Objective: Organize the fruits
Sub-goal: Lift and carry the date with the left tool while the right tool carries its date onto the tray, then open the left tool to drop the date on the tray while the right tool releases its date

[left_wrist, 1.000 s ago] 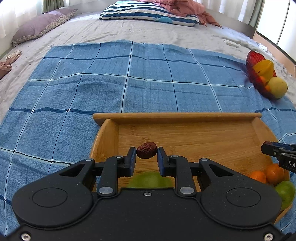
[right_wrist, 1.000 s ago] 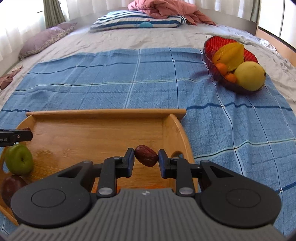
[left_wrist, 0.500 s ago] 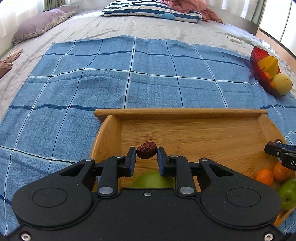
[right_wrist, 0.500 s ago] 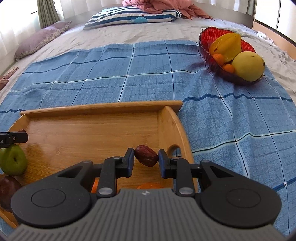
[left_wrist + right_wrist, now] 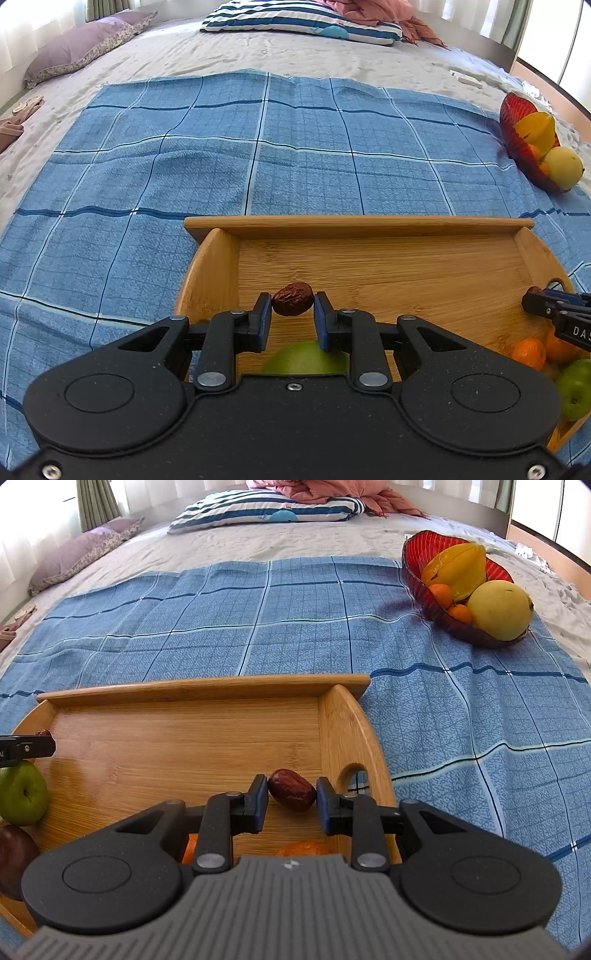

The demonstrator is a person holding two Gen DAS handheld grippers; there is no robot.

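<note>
Left gripper (image 5: 292, 306) clamped on a wrinkled red date (image 5: 292, 299), long axis running 9 to 3 o'clock between the pads, held above the wooden tray (image 5: 369, 223). Right gripper (image 5: 291, 794) clamped on a second red date (image 5: 291, 789), long axis tilted from 10 toward 4 o'clock, by the tray's right handle wall. Green apple (image 5: 22, 794) and tangerines (image 5: 530, 353) lie at the tray's near ends. At 1 o'clock, far on the blue checked cloth (image 5: 295, 635), a red glass bowl (image 5: 415, 559) holds starfruit (image 5: 460, 566).
</note>
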